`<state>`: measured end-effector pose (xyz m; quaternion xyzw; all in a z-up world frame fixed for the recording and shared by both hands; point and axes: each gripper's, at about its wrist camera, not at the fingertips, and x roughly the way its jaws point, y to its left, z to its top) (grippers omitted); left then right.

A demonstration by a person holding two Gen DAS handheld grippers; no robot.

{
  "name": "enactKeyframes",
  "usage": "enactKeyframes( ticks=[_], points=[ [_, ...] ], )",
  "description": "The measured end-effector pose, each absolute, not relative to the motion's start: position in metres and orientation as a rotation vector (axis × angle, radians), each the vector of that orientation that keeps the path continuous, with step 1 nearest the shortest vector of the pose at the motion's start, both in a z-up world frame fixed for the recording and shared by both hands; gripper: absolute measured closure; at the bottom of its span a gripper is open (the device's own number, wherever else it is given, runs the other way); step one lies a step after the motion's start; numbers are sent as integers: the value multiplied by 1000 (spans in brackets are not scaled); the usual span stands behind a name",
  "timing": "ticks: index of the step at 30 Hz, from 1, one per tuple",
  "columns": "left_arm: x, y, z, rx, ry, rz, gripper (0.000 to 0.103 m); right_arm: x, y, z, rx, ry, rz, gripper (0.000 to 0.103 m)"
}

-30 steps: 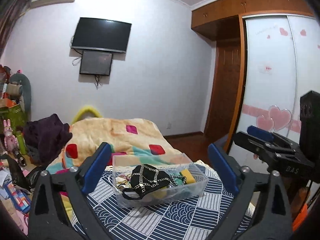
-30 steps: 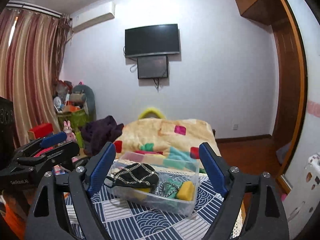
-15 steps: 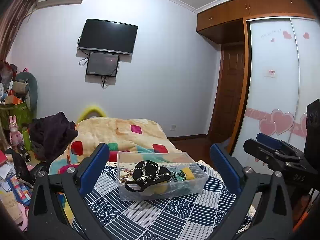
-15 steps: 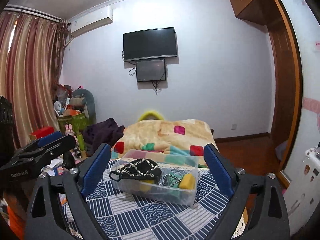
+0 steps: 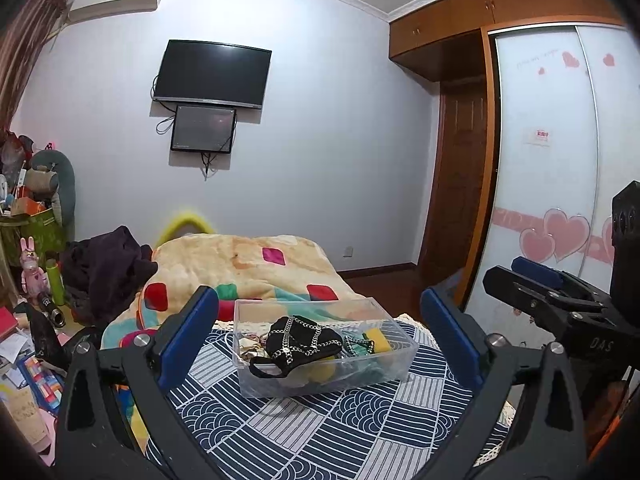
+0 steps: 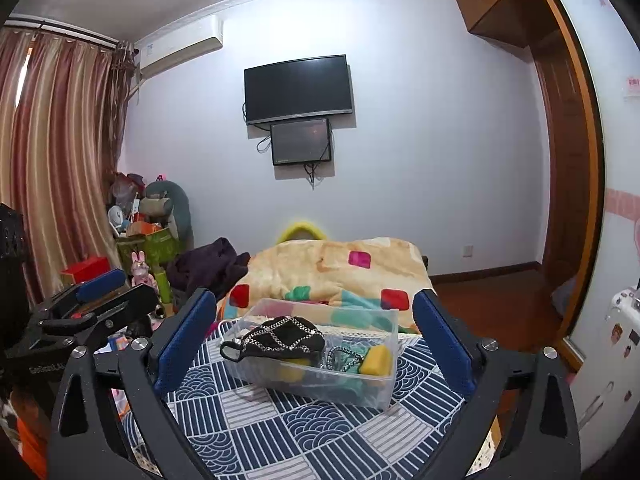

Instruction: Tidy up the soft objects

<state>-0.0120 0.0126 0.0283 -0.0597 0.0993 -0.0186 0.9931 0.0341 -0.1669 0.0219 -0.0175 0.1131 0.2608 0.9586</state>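
Bag (image 5: 303,340) (black, with chains) lies in the bin (image 5: 404,354); left gripper (image 5: 318,338) and right gripper (image 6: 312,334) both spread, holding nothing.

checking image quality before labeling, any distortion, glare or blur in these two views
Left wrist view: strong fisheye bending, the wardrobe door bows and the corners go black; the clear bin stays sharp. Right wrist view: same bending on the curtains, a bright patch where daylight comes through them at the left edge, a faint reflection on the TV, no motion blur.

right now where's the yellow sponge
The yellow sponge lies in the clear bin on the patterned cloth, at the bin's right end in both wrist views, beside the teal item and right of the black bag.
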Motion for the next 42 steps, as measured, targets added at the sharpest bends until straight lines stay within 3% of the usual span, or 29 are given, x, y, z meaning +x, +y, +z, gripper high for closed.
enactKeyframes(
  ticks=[42],
  points=[
    [-12,21,26,-128,192,-46,1,39,-178,20,38,281,527,0]
  ],
)
